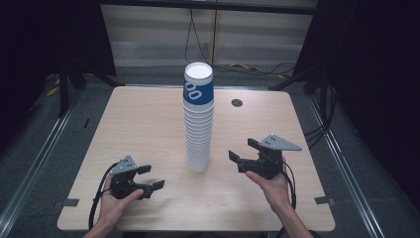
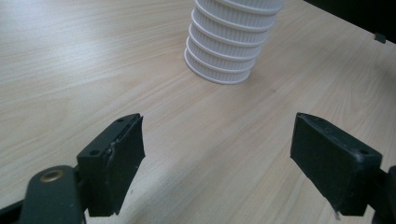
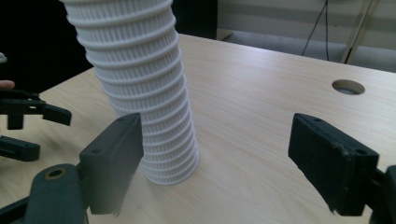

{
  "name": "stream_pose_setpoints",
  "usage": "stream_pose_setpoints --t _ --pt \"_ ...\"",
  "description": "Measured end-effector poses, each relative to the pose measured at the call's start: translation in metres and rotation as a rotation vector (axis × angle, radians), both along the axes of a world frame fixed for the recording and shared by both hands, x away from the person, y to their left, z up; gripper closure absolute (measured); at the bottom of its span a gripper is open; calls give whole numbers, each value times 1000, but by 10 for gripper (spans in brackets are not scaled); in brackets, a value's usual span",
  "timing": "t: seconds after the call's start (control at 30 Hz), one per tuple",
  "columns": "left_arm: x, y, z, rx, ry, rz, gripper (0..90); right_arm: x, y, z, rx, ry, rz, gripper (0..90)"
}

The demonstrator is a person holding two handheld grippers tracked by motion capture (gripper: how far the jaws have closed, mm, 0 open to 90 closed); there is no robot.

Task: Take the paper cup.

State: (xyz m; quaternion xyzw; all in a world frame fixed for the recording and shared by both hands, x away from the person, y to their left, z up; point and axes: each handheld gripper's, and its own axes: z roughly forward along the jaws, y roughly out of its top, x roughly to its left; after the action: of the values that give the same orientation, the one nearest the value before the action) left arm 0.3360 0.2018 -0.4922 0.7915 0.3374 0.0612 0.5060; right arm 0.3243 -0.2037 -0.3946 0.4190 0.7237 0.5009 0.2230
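Stack of paper cups point(image 1: 198, 119) is standing upright near the middle of the light wood table point(image 1: 143, 124). Top cup is showing a blue band with white print, only partly readable from the high view; the rest of the print is turning away out of sight. Lower cups are showing only white ribbed rims, closely nested. In the left gripper view the stack is being cut off by the top edge, just its bottom rings showing; in the right gripper view its top is likewise running out of frame.

Left hand-held gripper point(image 1: 151, 177) is sitting low by the table's near left, jaws spread wide with nothing between them, the stack ahead and apart. Right hand-held gripper point(image 1: 243, 152) is hovering to the right of the stack, near but not touching; jaws parted, nothing between the pads.

A round cable hole point(image 1: 236, 103) is lying in the table beyond the stack. Surroundings past the table are falling into darkness, hard to make out.
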Motion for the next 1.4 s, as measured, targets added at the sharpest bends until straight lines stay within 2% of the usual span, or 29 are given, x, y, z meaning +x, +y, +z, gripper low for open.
stream_pose_setpoints --t 0.1,0.23,0.33,0.57,0.6,0.63,0.67,0.7,0.77,0.83,1.0,1.17,1.3,1.4 --pt "0 1 -1 6 -1 -3 173 2 1 6 -15 -8 6 181" --pt "-1 2 0 6 -5 -7 173 6 0 17 -3 -15 31 196" --pt "-1 1 0 2 -3 -11 173 10 4 27 2 -42 44 196" --pt "-1 -2 -1 11 17 -29 173 19 13 48 27 -67 95 197" --pt "-2 -3 -1 0 26 -35 173 21 16 54 17 -67 121 214" --pt "-3 -3 -1 0 25 -49 173 21 16 54 17 -67 121 214" --pt "-5 -5 0 6 23 -58 176 22 19 59 -6 -82 129 219" --pt "-7 -8 1 15 7 -73 178 22 20 60 -14 -80 133 219" --pt "-7 -10 2 17 4 -81 180 23 21 64 -21 -78 148 219" --pt "-6 -10 1 18 4 -79 180 23 22 67 -4 -83 154 219" --pt "-6 -9 0 15 10 -83 180 27 26 73 -1 -79 171 209" --pt "-7 -10 0 28 5 -88 180 29 29 95 44 -128 209 200" --pt "-6 -9 0 25 11 -82 180 32 32 107 47 -132 223 173" --pt "-5 -10 0 26 11 -79 180 36 36 112 61 -110 253 149"
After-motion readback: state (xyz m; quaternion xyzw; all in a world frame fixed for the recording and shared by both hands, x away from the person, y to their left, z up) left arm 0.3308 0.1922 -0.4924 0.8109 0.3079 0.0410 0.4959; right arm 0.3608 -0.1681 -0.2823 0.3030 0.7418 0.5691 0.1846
